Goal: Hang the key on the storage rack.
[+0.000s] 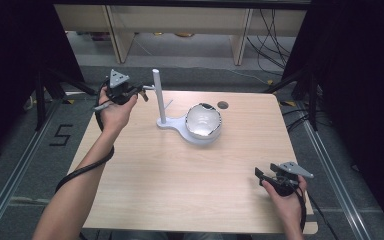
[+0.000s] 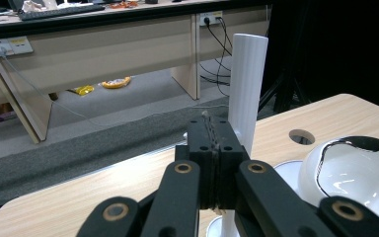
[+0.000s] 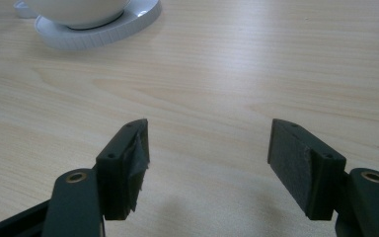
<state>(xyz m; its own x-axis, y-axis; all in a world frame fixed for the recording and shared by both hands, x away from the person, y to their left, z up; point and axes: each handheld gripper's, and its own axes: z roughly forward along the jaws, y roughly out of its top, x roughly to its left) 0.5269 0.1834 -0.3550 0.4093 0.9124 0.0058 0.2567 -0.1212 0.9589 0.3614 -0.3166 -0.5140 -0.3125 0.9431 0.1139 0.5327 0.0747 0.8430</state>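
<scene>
A light wooden table (image 1: pixel 180 175) seen from above carries a white stand (image 1: pixel 172 123): a tall upright post (image 1: pixel 158 95) rising from a flat base that widens into a round dish, and in that dish sits a glossy white bowl-shaped object with a dark-edged rim (image 1: pixel 203 120). The left gripper (image 1: pixel 139 92) is held at the far left of the table, its tips pointing across toward the post and sitting just beside it, near its upper part. In the left gripper view the two black jaws are pressed flat together, with what looks like a thin sliver of something pinched at their tips; what it is cannot be made out. From those jaws the post (image 2: pixel 246 89) stands just behind and slightly to the right, its long axis vertical, and the white object (image 2: pixel 355 173) lies lower and farther right. The right gripper (image 1: pixel 267 176) rests at the near right corner, well apart from the stand, jaws spread wide with bare tabletop between them; its own view shows the stand's dish (image 3: pixel 103 29) far ahead to the left. The left hand is clearly the nearer one, so any move at the post looks like its job: a short sideways approach against an upright shaft.
</scene>
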